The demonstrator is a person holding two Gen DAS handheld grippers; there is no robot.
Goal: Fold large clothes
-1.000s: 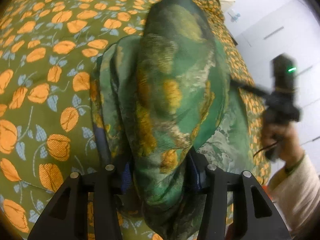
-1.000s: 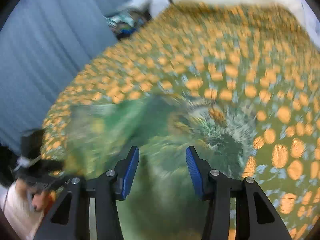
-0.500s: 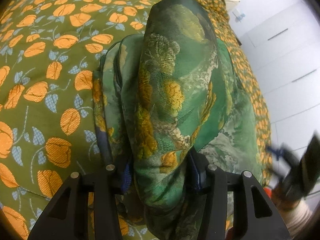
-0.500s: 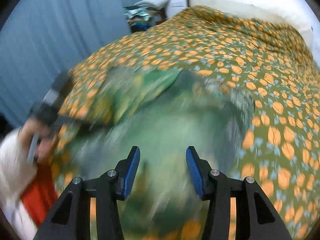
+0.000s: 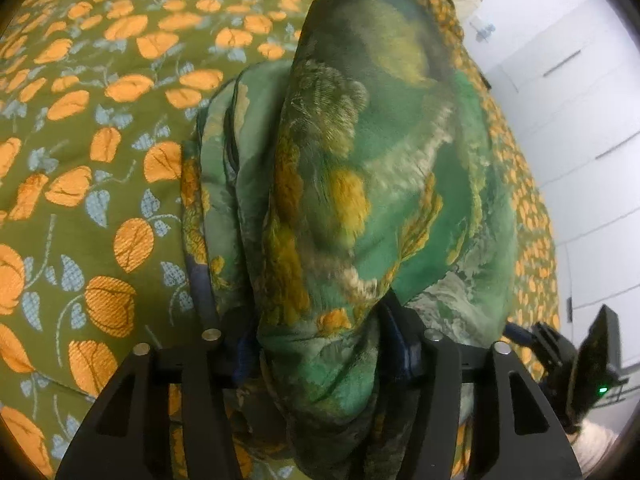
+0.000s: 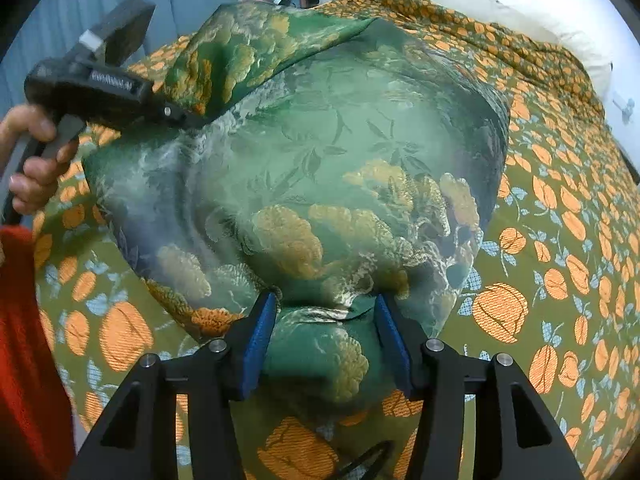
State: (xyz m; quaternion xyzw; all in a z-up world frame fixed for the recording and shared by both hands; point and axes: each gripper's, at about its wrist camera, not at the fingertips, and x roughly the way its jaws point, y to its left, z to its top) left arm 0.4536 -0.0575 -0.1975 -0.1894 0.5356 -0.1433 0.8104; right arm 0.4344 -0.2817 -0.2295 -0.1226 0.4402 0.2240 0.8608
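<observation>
Draping over the orange-flowered bedspread, the green brocade garment bunches between both grippers' opening jaws. Cloth hides the left gripper pads; the right gripper straddles the garment's near fold, contact unclear.

Ahead of your tools lies a bed under an olive bedspread printed with orange flowers. Past its far edge sits a white pillow. Left of your right tool hangs a grey-blue curtain; right of your left tool stands a white wardrobe.
</observation>
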